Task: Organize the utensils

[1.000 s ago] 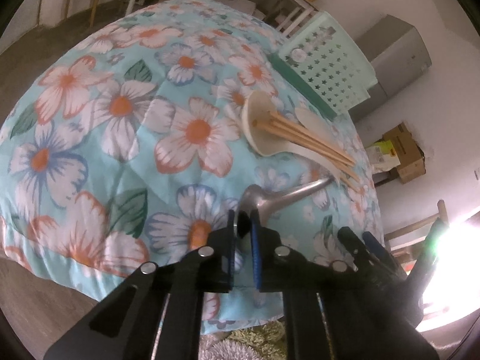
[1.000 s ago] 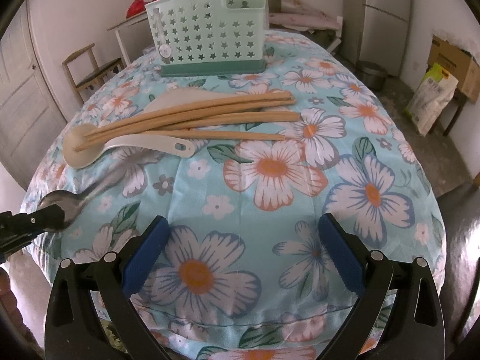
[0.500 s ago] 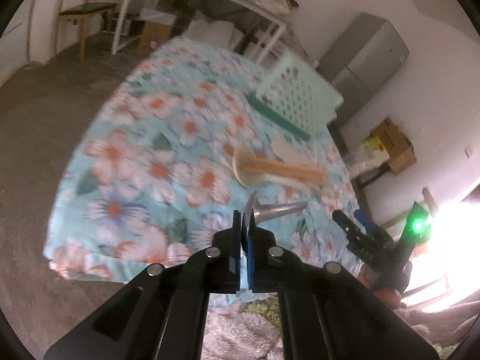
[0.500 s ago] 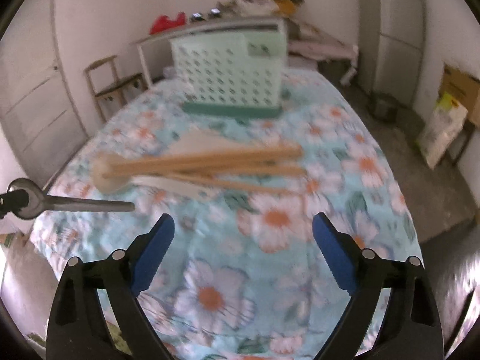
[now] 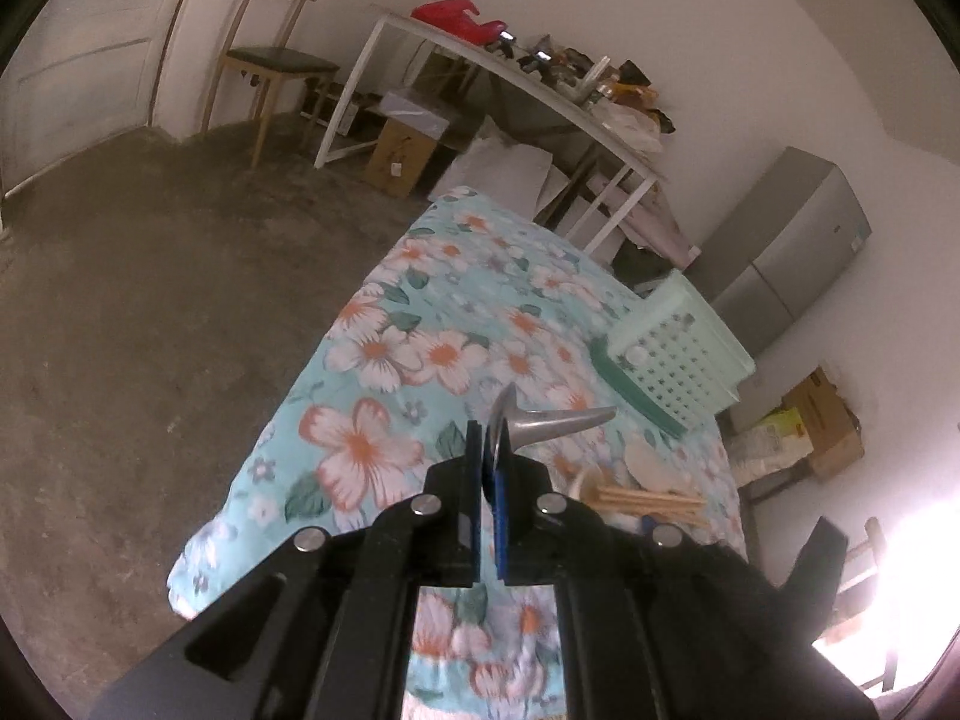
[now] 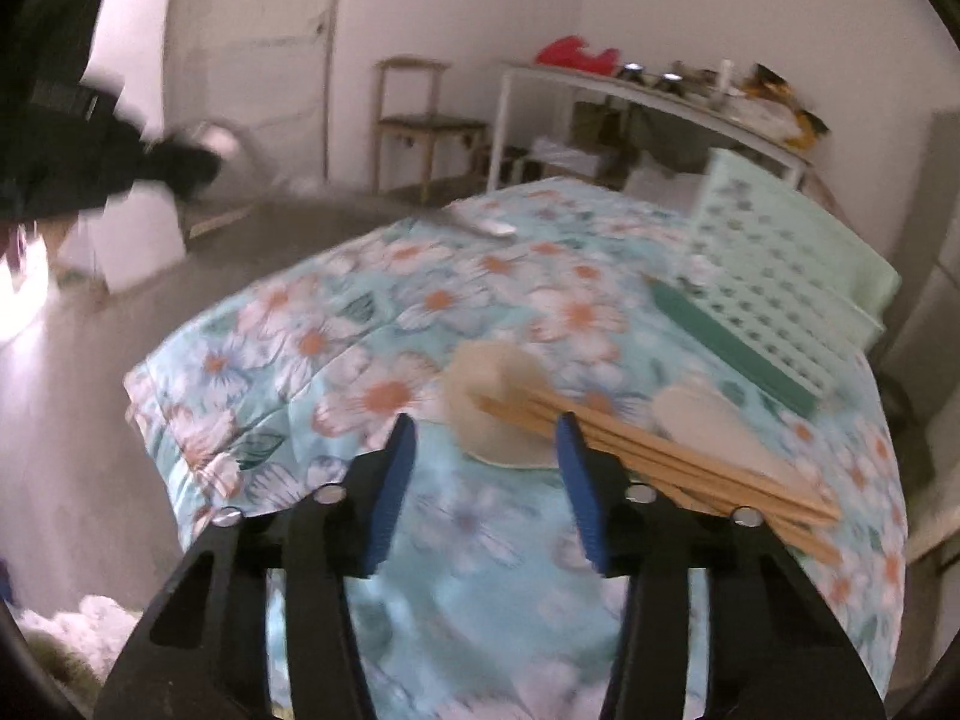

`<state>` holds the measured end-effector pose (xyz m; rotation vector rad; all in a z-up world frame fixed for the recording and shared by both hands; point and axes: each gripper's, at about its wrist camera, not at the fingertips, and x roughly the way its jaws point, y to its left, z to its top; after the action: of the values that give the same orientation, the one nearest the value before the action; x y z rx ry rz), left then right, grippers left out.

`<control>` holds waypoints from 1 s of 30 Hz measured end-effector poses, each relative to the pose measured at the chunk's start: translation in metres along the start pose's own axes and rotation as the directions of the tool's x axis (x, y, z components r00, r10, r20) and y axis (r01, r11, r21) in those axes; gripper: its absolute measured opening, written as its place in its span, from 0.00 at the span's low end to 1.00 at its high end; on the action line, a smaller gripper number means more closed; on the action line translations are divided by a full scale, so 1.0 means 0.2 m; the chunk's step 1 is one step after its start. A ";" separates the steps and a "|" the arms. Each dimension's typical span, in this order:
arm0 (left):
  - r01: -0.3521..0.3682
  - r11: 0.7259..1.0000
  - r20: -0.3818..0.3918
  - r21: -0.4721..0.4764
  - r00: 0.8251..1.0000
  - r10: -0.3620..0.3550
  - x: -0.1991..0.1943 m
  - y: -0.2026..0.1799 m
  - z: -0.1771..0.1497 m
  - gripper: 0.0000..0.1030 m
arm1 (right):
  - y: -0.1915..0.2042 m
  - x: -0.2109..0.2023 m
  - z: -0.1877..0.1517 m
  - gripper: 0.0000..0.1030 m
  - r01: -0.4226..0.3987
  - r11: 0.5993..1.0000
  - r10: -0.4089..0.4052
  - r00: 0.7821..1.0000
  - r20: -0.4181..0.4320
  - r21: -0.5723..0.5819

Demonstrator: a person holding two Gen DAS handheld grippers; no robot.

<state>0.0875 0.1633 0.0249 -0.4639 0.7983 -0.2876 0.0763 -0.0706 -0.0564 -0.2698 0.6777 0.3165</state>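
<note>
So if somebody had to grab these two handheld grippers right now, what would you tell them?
Left gripper: shut on the metal spoon, lifted above the flowered cloth.
Right gripper: holds nothing; its jaws have just been closing, now partly open.
On the cloth: wooden chopsticks across a pale ladle, a pale spatula beside them.
The green basket stands beyond.
Done: spoon picked up. Left: everything into the basket.
</note>
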 end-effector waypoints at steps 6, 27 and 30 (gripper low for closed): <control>-0.019 1.000 -0.024 -0.001 1.000 0.019 0.11 0.06 0.06 0.02 | 0.10 0.14 0.00 0.15 0.060 0.994 -0.067 0.996 -0.067 -0.091; -0.111 0.994 -0.006 0.019 0.994 0.112 0.20 0.07 0.17 0.02 | -0.21 0.06 0.19 0.03 -0.151 0.975 0.151 0.988 0.015 0.165; -0.109 0.994 0.014 0.031 0.994 0.109 0.19 0.03 0.18 0.02 | -0.37 -0.01 0.22 0.02 -0.305 0.904 0.290 0.952 0.094 0.300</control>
<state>0.1409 0.1627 0.0208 -0.3906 0.8031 -0.1956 0.1277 -0.1247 -0.0118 0.1467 0.7115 0.4998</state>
